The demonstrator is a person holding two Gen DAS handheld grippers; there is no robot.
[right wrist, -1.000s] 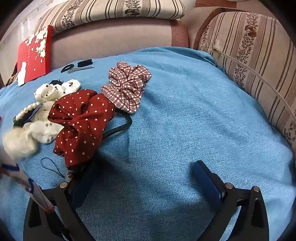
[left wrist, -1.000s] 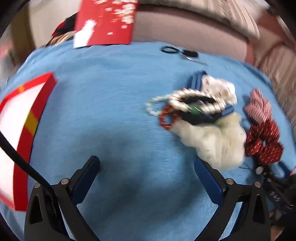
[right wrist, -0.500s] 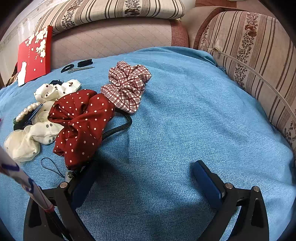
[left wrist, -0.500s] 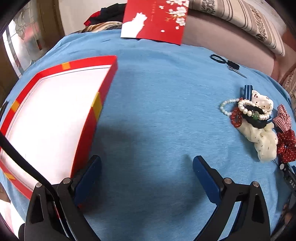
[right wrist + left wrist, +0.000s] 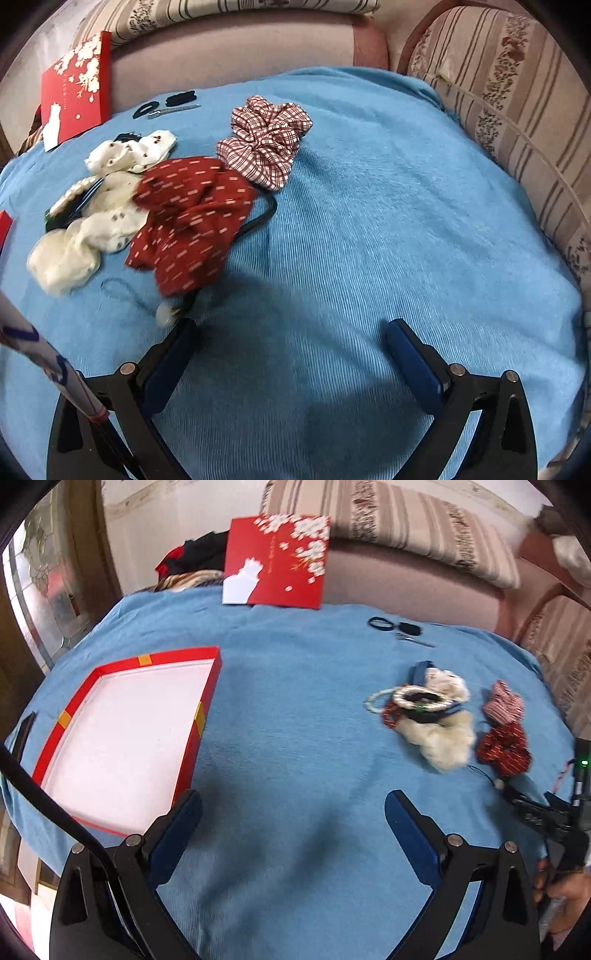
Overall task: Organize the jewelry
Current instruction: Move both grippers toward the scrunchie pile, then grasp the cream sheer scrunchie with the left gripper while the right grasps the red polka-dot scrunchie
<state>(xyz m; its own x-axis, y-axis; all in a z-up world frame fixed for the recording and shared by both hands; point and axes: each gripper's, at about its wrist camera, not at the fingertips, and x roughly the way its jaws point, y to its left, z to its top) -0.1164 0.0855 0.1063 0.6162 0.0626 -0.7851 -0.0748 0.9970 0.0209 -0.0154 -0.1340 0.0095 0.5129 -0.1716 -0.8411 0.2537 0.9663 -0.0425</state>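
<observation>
With both the left gripper point(image 5: 293, 812) and right gripper point(image 5: 291, 341) spread empty, grabbing the tangled pearl bracelet point(image 5: 421, 700) (overlapping scrunchies) could drag neighbours along.

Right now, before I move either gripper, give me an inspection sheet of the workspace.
Surface: blue cloth, a little rumpled.
Job's things: open red box, white inside, nothing in it; pearl bracelet and red bead bracelet lie heaped on the cream scrunchies.
Clutter: red dotted scrunchie, plaid scrunchie, black hair ties, hair clip, red lid leaning on the sofa.
Grippers: left gripper open, holding nothing; right gripper open, holding nothing.
Cables: black cable by the left gripper.
Surroundings: striped sofa cushions.
</observation>
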